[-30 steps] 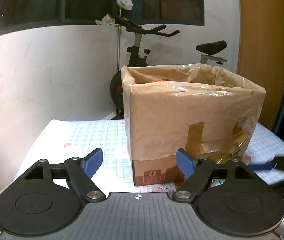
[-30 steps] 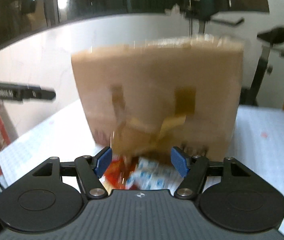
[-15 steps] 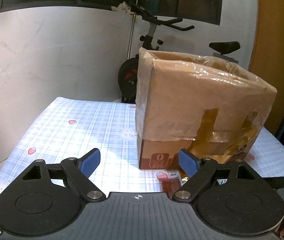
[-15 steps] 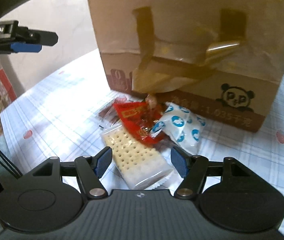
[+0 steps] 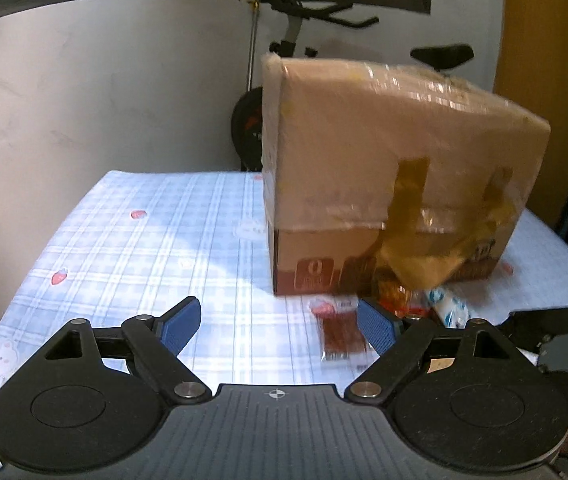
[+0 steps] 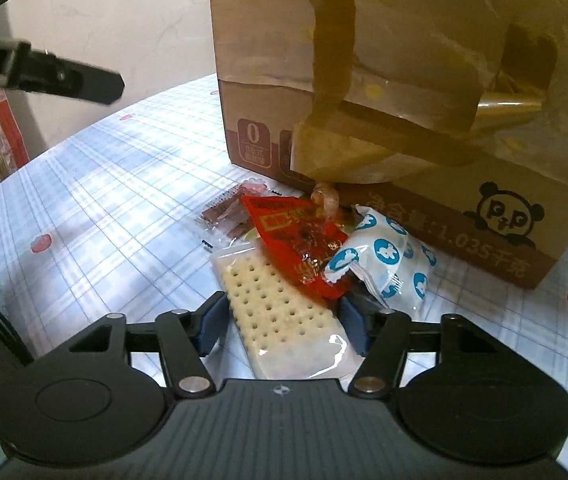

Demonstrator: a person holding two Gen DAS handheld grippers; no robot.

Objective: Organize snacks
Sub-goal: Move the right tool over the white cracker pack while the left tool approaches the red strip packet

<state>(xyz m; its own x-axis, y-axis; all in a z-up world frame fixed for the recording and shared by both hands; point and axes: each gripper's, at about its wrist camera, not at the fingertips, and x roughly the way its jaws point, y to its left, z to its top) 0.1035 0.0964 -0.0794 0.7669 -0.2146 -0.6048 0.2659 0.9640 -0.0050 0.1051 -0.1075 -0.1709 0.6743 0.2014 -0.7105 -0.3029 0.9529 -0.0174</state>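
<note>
1. Checked tablecloth [image 6: 116, 208] is covering the table; a cardboard box [image 6: 403, 80] is standing on it.
2. Left gripper [image 5: 279, 322] is hovering wide open, nothing between its jaws.
3. Snacks are lying before the box: brown strip [image 6: 224, 214], red packet [image 6: 299, 240], blue-spotted white packet [image 6: 387, 256].
4. Right gripper [image 6: 280, 324] is straddling the cracker packet [image 6: 284, 316]; its jaws have just been closing, and whether they are pressing it I cannot tell.

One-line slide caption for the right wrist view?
Right gripper, jaws just closing, straddles a clear-wrapped cracker pack in the snack pile beside a taped cardboard box.
</note>
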